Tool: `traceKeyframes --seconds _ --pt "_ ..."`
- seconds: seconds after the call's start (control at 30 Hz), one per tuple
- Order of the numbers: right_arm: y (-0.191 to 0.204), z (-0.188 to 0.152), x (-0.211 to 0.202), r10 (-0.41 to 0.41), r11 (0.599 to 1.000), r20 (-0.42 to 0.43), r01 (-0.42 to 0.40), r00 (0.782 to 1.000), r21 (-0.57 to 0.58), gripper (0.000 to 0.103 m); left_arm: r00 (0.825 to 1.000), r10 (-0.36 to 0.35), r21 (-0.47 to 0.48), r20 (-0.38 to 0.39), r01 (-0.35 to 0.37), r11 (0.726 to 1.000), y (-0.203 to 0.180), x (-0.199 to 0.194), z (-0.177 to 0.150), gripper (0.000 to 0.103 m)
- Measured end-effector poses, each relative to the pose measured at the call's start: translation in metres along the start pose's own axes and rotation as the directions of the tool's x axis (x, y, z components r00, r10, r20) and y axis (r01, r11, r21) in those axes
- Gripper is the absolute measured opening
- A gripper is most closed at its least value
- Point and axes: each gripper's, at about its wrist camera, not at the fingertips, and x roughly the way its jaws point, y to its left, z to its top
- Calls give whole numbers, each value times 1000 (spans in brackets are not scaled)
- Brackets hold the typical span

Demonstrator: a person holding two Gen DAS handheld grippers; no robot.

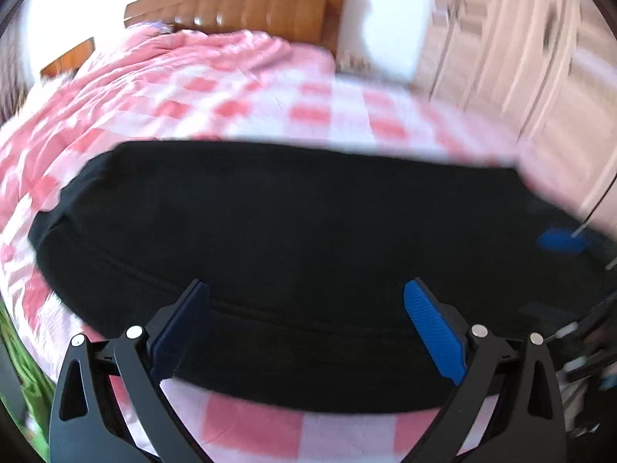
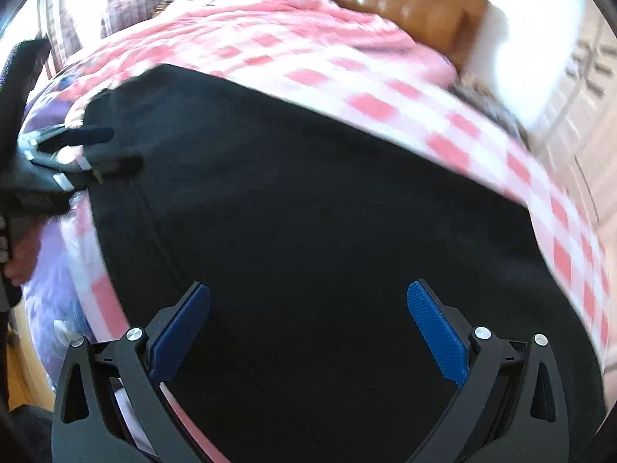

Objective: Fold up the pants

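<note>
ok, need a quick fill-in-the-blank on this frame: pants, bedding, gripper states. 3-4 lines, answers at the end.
1. The pants lying on the bed are ____ in colour.
2. The bedding under them is checked in white and ____.
3. Both the left gripper and the right gripper have their jaws ____, holding nothing.
4. The headboard at the far end of the bed is ____.

Answers: black; pink; open; brown

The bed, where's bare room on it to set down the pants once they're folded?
Bare checked bedspread runs from the black pants' far edge to the brown headboard. A narrow strip lies at the near edge, between the left tongs. The middle is covered; both tongs are open above it.
</note>
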Motion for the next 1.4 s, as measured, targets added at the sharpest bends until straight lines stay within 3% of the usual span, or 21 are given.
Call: traceKeyframes --seconds 0.03,0.1,0.23,0.33,0.4,0.53,0.8,1.07,1.1,1.17,1.2,1.23,1.3,1.4 --pt "6 8 -3 3 1000 24 -3 1000 -12 98 999 -33 -73 31 36 997 22 -14 5 101" --pt "15 23 -5 20 1000 55 -19 998 -18 98 997 -35 -188 71 48 981 61 -29 6 101" --pt "51 55 2 109 987 85 -97 990 -126 98 999 14 -466 52 12 885 161 -37 2 101" --pt "79 68 15 128 978 73 -114 989 -177 98 994 -94 -574 56 109 811 210 -34 -2 101" --pt "87 68 17 146 975 72 -131 987 -182 98 983 -172 -613 60 173 771 227 -27 -5 101" --pt "95 68 25 167 972 56 -155 984 -175 98 966 -243 -636 85 240 733 238 -16 -3 101" --pt "82 70 30 143 985 51 -137 988 -107 98 969 -239 -679 67 220 700 250 9 4 101" --pt "90 71 31 156 982 55 -149 986 -113 98 966 -245 -731 85 227 643 265 32 27 99" --pt "91 71 31 157 982 56 -150 986 -115 98 969 -230 -734 87 218 643 266 32 26 94" --pt "90 72 30 158 982 61 -150 986 -116 98 986 -156 -735 57 147 662 262 31 22 52" --pt "90 73 30 158 982 63 -150 985 -115 98 989 -135 -728 56 133 672 262 29 18 43" --pt "88 74 31 161 982 67 -153 985 -110 98 989 -131 -737 69 139 662 264 27 13 32" --pt "86 77 32 167 982 72 -160 983 -99 98 985 -139 -740 105 170 651 269 21 6 22" --pt "80 78 51 145 987 18 -143 989 -71 98 987 -74 -681 146 154 716 256 0 11 15"
